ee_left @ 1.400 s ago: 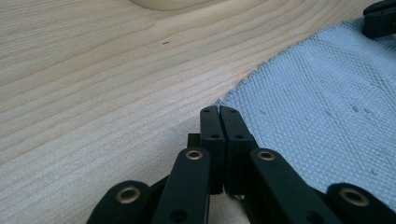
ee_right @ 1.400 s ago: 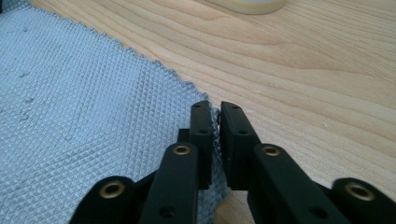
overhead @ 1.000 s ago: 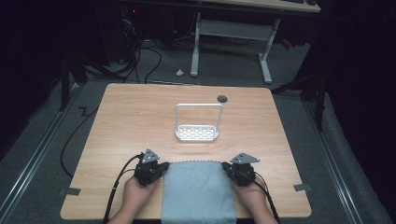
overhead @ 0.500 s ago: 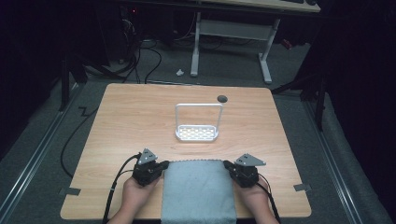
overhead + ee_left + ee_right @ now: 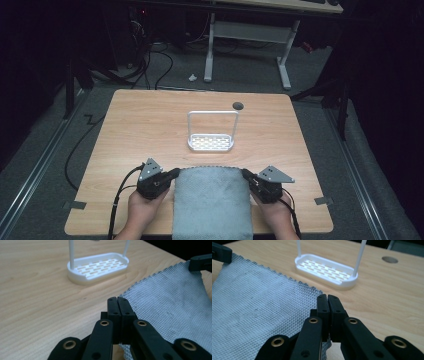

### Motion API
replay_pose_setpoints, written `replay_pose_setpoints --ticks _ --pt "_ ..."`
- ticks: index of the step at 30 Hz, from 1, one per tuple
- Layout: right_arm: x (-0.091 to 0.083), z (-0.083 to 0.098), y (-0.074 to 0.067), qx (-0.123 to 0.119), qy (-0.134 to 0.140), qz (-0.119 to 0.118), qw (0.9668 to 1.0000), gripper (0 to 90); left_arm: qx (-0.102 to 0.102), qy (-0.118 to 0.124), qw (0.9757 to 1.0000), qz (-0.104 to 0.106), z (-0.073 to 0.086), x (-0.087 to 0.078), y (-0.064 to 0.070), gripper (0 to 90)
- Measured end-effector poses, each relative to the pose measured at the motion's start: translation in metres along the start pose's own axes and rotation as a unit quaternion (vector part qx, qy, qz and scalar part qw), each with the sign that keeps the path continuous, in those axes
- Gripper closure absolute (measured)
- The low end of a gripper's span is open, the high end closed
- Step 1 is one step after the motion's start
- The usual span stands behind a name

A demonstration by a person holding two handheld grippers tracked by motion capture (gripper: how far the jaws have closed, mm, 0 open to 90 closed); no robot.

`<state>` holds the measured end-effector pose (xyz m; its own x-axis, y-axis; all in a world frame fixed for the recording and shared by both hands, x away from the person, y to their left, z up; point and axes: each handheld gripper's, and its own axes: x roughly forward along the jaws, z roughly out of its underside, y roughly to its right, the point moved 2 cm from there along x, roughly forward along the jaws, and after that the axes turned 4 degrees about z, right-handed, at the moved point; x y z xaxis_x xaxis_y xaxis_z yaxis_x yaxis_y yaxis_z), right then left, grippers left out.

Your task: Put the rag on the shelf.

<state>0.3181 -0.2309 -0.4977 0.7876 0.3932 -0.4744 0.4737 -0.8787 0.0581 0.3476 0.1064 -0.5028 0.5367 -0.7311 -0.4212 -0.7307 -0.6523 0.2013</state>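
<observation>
a grey-blue waffle-weave cloth (image 5: 211, 202) with a zigzag edge lies at the table's (image 5: 125, 130) near edge, hanging over it. the left gripper (image 5: 173, 173) and right gripper (image 5: 246, 174) each pinch a far corner, jaws closed.

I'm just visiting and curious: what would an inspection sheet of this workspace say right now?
Surface: wooden table, with a dark round hole near its far edge.
Job's things: grey towel, gripped at its two far corners; white rack stands beyond it.
Clutter: nothing seen.
Grippers: left gripper and right gripper, both shut on the towel.
Cables: black cable trails from the left gripper.
Surroundings: dark room, grey floor, white desk frame behind.
</observation>
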Motion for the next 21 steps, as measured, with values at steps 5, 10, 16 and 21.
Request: replay_pose_setpoints --ticks 5,10,16,21 --pt "-0.009 -0.01 -0.001 -0.002 0.032 0.008 0.9994 89.4 0.01 0.027 0.9996 0.003 -0.011 -0.007 0.005 89.3" --pt "-0.006 -0.019 0.005 0.0 0.048 0.016 0.9987 89.4 0.029 0.04 0.9988 -0.004 -0.023 -0.006 0.007 89.3" --pt "-0.003 -0.033 0.011 0.007 0.062 0.015 0.998 89.4 0.03 0.063 0.9976 -0.004 -0.04 -0.002 0.004 89.3" --pt "-0.004 -0.049 0.014 -0.001 0.086 0.023 0.9961 89.4 0.035 0.083 0.9959 -0.008 -0.056 -0.001 0.002 89.3"
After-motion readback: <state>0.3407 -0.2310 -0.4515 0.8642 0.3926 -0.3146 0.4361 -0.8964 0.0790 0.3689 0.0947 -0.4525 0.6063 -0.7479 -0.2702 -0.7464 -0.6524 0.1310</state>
